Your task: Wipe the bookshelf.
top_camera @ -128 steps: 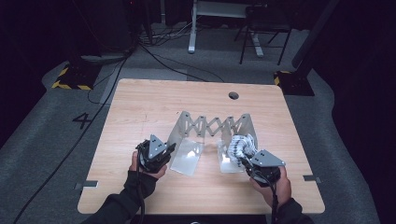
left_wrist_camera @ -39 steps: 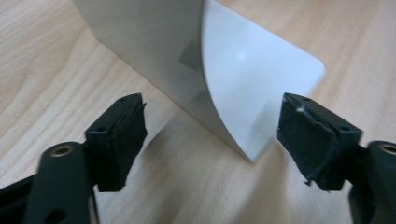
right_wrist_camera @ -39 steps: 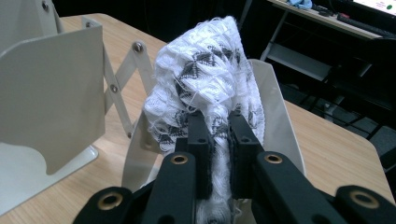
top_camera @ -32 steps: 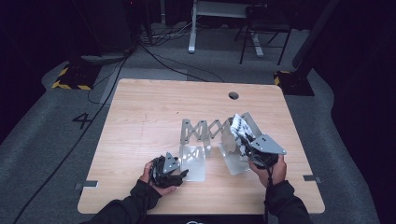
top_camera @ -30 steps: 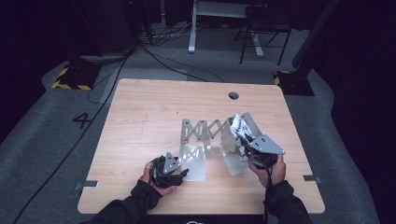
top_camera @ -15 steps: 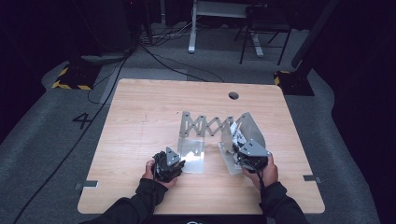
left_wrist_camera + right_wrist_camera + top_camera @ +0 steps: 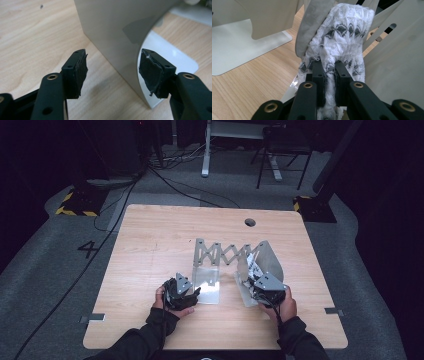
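Near the table's [image 7: 150, 240] front edge stands an expanding metal rack [image 7: 227, 257]. The left gripper [image 7: 113, 72] has just been opening, jaws astride the rack's left end plate [image 7: 117, 37] without pressing. The right gripper [image 7: 329, 72] pinches a knitted cloth [image 7: 342, 32] at the right end; tugging could skid the unheld rack.

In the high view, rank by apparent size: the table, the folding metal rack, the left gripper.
1. table
2. folding metal rack
3. left gripper, clearly smallest, even though it sits nearest the camera.
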Motion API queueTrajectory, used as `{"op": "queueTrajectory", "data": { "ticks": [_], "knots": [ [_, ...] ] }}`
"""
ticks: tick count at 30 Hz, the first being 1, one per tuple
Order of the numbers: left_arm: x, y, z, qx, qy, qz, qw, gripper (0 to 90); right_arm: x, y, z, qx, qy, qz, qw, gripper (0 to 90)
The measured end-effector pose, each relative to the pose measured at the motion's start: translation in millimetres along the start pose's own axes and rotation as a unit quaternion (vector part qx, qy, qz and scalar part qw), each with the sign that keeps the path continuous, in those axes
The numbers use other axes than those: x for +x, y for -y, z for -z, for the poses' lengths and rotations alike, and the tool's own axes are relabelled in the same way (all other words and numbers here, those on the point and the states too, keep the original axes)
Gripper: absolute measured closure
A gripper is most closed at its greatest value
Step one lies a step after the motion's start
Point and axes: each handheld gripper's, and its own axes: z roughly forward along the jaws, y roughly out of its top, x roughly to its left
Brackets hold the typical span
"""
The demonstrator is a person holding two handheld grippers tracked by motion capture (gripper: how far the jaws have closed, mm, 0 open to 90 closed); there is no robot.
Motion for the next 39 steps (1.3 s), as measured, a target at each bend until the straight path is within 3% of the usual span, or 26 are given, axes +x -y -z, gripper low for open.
{"op": "queueTrajectory", "data": {
  "ticks": [4,7,13,18,19,26,31,35,39],
  "knots": [
    [-4.1,-2.3,-2.1,-0.005,0.011,-0.004,0.9999,39.1,0.5,-0.3,0.9,0.0,0.0,0.001,1.0,81.8],
    [-5.7,-3.6,-4.7,-0.006,-0.002,-0.008,0.9999,39.4,1.5,-0.1,1.4,-0.002,-0.001,0.001,1.0,81.8],
    [-1.9,-5.7,-10.6,0.0,-0.002,0.003,1.0,44.2,3.5,0.6,2.8,-0.001,-0.002,0.008,1.0,81.8],
    [-3.4,-6.6,-9.8,-0.005,0.017,0.002,0.9998,60.9,3.1,2.1,6.2,-0.002,-0.002,0.01,0.9999,81.7],
    [-7.3,-7.8,-9.6,-0.01,0.001,-0.007,0.9999,65.3,3.7,2.2,6.9,-0.002,-0.002,0.01,0.9999,81.7],
    [-2.5,-9.4,-5.8,-0.003,-0.037,-0.005,0.9993,78.3,7.2,1.7,10.7,-0.002,0.005,0.02,0.9998,81.6],
    [-4.0,-9.2,-2.5,0.002,-0.038,-0.013,0.9992,79.9,4.6,-0.6,18.1,-0.006,0.023,0.016,0.9996,81.6],
    [-9.9,-8.7,-0.4,0.003,-0.035,-0.023,0.9991,78.6,-2.4,-9.5,33.6,-0.026,0.052,0.01,0.9983,81.7],
    [-11.3,-8.0,1.6,0.004,-0.029,-0.026,0.9992,78.6,-15.6,-21.9,56.6,-0.05,0.097,-0.006,0.9941,81.7]
  ]
}}
